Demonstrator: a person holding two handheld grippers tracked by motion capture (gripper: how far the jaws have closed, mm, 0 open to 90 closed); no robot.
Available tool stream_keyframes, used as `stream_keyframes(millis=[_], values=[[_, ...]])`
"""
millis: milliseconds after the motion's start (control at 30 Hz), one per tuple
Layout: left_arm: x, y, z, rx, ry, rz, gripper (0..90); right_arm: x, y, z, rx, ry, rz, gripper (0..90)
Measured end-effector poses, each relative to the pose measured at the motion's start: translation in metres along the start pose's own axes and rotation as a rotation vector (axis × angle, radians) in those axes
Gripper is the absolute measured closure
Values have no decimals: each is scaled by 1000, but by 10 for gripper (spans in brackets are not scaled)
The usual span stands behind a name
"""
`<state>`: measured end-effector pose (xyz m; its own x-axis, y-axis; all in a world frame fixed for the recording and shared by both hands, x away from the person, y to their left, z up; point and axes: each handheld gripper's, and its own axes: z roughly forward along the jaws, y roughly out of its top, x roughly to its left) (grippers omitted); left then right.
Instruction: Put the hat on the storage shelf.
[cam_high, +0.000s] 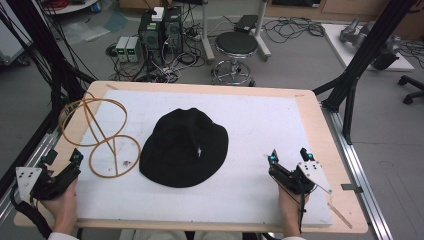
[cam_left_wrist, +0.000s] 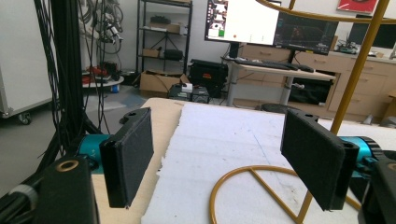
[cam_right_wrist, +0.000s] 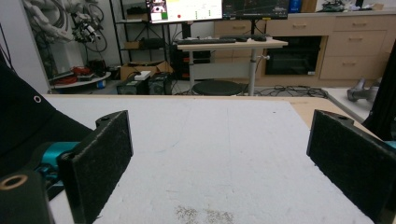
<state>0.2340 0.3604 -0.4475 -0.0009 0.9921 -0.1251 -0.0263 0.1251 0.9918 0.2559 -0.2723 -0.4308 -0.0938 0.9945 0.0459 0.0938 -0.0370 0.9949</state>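
A black bucket hat (cam_high: 184, 147) lies brim-down in the middle of the white foam pad (cam_high: 250, 125); its edge shows at the left of the right gripper view (cam_right_wrist: 23, 121). A gold wire hat stand (cam_high: 100, 132) lies at the pad's left; its ring and rod show close in the left gripper view (cam_left_wrist: 261, 186). My left gripper (cam_high: 62, 159) is open at the table's front left corner, just left of the stand's ring. My right gripper (cam_high: 290, 156) is open at the front right, apart from the hat, with bare pad between its jaws (cam_right_wrist: 219, 177).
The wooden table (cam_high: 320, 130) edges the pad on all sides. Beyond the far edge stand a black stool (cam_high: 236, 47), computer boxes (cam_high: 160, 30) and loose cables on the floor. Black frame posts (cam_high: 360, 60) rise at the right and left.
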Motion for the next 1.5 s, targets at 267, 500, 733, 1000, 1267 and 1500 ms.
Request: stream_keyframes(millis=[267, 500, 733, 1000, 1267, 1500], values=[[0, 0, 1, -1, -4, -5, 258, -1, -1, -1, -2, -5, 6, 61], [0, 0, 1, 3, -8, -5, 258, -2, -1, 0, 3, -4, 10, 61], [0, 0, 1, -2, -4, -7, 258, -1, -1, 0, 5, -3, 12, 61], [0, 0, 1, -1, -3, -7, 258, 1, -1, 1, 7, 8, -3, 61], [1, 0, 2, 0, -4, -9, 258, 3, 6, 0, -5, 23, 1, 61], [1, 0, 2, -1, -5, -2, 258, 13, 17, 7, -5, 80, -20, 61]])
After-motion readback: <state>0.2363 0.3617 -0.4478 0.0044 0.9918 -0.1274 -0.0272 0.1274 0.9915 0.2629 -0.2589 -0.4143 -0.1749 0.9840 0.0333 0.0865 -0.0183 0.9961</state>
